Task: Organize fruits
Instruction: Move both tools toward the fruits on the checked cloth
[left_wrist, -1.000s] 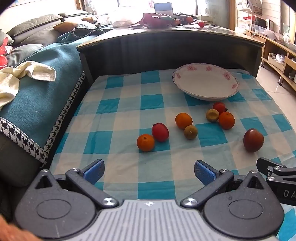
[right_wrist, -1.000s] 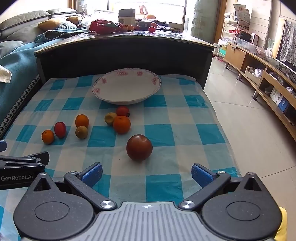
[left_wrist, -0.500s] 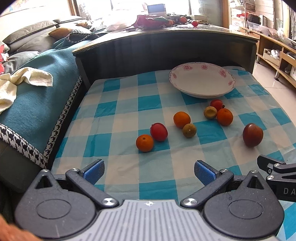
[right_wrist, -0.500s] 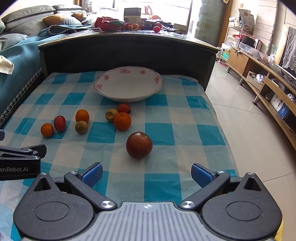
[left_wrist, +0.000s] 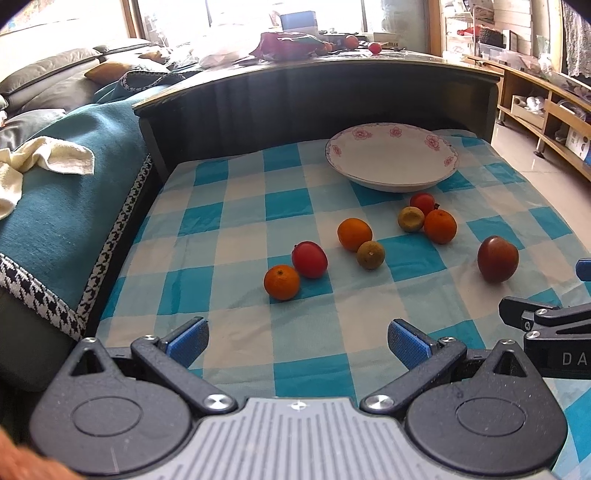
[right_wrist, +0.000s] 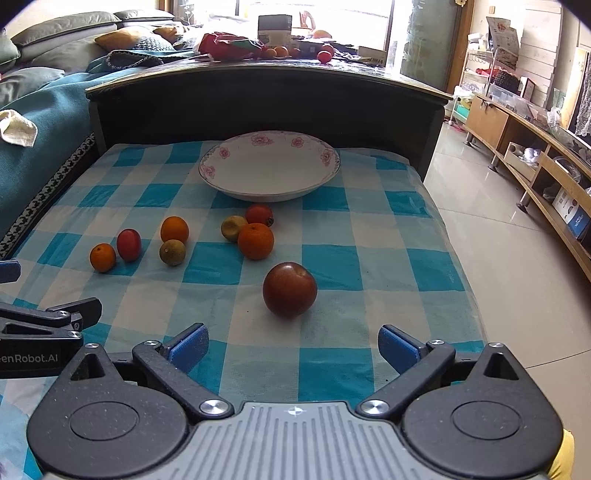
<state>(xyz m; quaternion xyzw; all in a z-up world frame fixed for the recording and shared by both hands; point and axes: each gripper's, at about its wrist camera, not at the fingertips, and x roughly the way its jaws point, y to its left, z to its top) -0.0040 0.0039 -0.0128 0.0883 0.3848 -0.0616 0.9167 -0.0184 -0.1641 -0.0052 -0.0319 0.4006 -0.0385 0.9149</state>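
Both claws are spread wide and carry nothing. The left claw (left_wrist: 297, 339) hangs over the near edge of the checked cloth (left_wrist: 236, 206) on the bench; the right claw (right_wrist: 293, 341) is aimed at the dark red fruit (right_wrist: 290, 290) lying just ahead of it. The plate (right_wrist: 269, 166) stands empty at the far end. Eight fruits lie loose on the cloth: an orange (left_wrist: 281, 282) touching a red fruit (left_wrist: 309, 259), a second orange (left_wrist: 354, 234) beside a brownish fruit (left_wrist: 370, 254), and a tight cluster of three near the plate.

Likely faults: round fruit may roll when nudged by one finger before the other closes. Touching neighbours may be knocked aside. The cloth could ruck under a low approach. The two claws sit near each other and could clash.
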